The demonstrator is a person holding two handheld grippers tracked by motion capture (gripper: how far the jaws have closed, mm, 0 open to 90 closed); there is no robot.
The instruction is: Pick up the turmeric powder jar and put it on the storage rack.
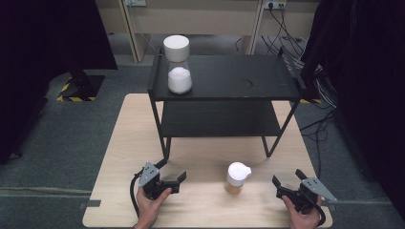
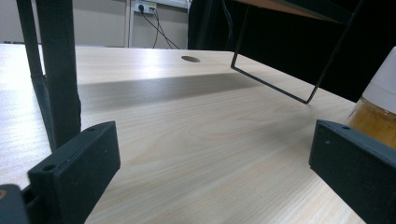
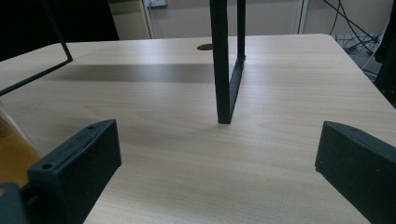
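With both the left gripper (image 1: 173, 183) and right gripper (image 1: 286, 183) held open, the amber jar (image 1: 237, 178) at twelve o'clock between them is probably approached next.

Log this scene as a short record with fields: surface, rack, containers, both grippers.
surface: light wooden table
rack: black two-tier metal shelf standing on the table
top tier: clear flask-shaped jar of white powder with white lid, upright at the left end
table front: small white-capped jar of amber contents, upright between the grippers
left gripper: open, holding nothing
right gripper: open, holding nothing
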